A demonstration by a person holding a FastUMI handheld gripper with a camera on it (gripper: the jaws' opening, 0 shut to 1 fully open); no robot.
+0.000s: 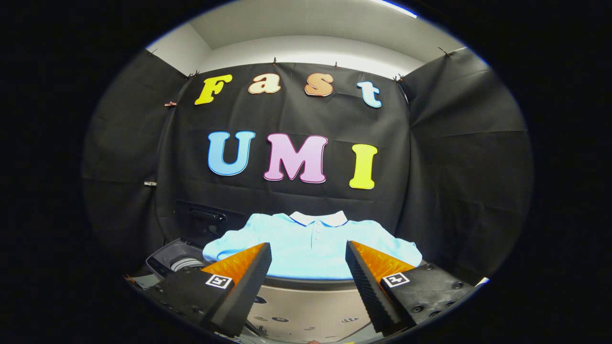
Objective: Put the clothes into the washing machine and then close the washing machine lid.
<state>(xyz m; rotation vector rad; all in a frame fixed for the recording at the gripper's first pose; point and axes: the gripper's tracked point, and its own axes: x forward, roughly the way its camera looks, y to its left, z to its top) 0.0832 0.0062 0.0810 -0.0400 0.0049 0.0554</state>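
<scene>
The gripper (pixel 308 267) shows two wedge-shaped fingers (pixel 248 274) with ribbed, saw-toothed inner faces. Each finger sits on a dark, blocky mount carrying a small square black-and-white marker (pixel 219 281), and round screw heads (pixel 432 292) dot the right mount.

This is a staged recording booth rather than a lived-in home — black cloth (pixel 459 143) hangs as walls on three sides, pinned up with small clips (pixel 170 103) along its top edge, and a plain pale wall and ceiling (pixel 306 28) show above it. A washing machine (pixel 306 306) stands against the cloth with its tub opening (pixel 184 262) to one side and a pale blue polo shirt (pixel 311 246) spread flat on top — a laundry corner set up as a mock-up
</scene>
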